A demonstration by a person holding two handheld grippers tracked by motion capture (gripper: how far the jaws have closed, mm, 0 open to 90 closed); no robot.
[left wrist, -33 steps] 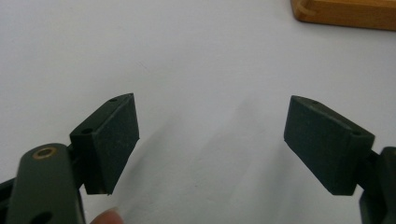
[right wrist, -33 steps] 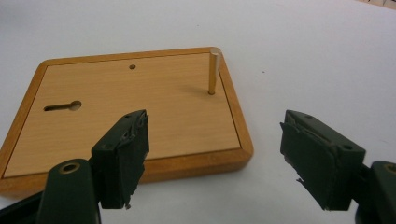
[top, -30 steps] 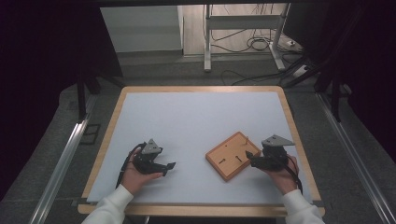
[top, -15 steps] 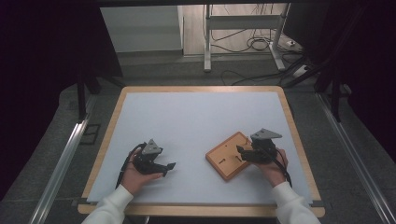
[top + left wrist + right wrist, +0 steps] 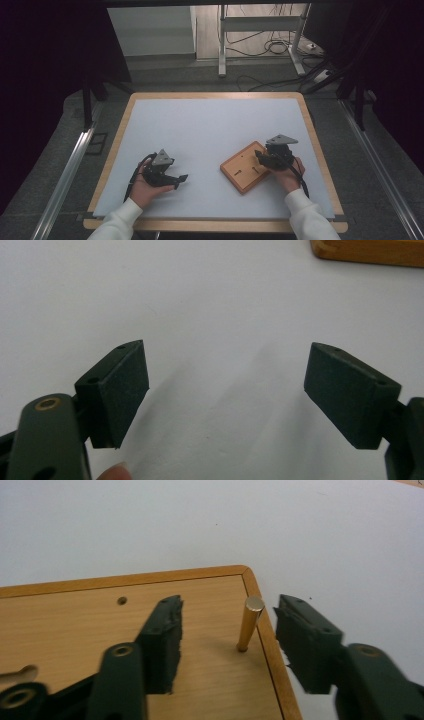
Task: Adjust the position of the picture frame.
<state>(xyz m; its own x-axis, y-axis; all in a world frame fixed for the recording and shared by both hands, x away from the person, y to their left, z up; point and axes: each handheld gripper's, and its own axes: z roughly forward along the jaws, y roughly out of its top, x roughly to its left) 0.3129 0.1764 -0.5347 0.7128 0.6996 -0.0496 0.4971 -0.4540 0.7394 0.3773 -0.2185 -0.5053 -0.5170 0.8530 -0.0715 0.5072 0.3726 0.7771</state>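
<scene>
**pegwatcher:** So the right gripper (image 5: pixel 227 630) is sitting over the near-right corner of the wooden board (image 5: pixel 100 630), and its jaws have just been closing. They're standing about half open now with the little brass peg (image 5: pixel 249 625) in the gap between them. Not pinching yet though. The peg is much closer to the right-hand jaw, almost brushing it, while the left-hand jaw is still well off.

**benchrat:** Which way is the peg pointing?

**pegwatcher:** Straight up out of the board, so its long axis is running across the squeeze line, which is what you want. I'd guess the next bit is just finishing the close and lifting straight up along the peg.

**benchrat:** Any room issues?

**pegwatcher:** The peg is standing right by the board's raised edge, and the right-hand jaw is hanging just outside that edge over the bare white worktop (image 5: pixel 200 130). Nothing's crowding it there. The left-hand jaw is over flat wood, with a small hole farther away.

**benchrat:** And the other hand?

**pegwatcher:** The left gripper (image 5: pixel 227 390) is parked well off to the side, jaws wide, nothing in them, just worktop underneath. The right one is clearly the nearer one for this.
</scene>
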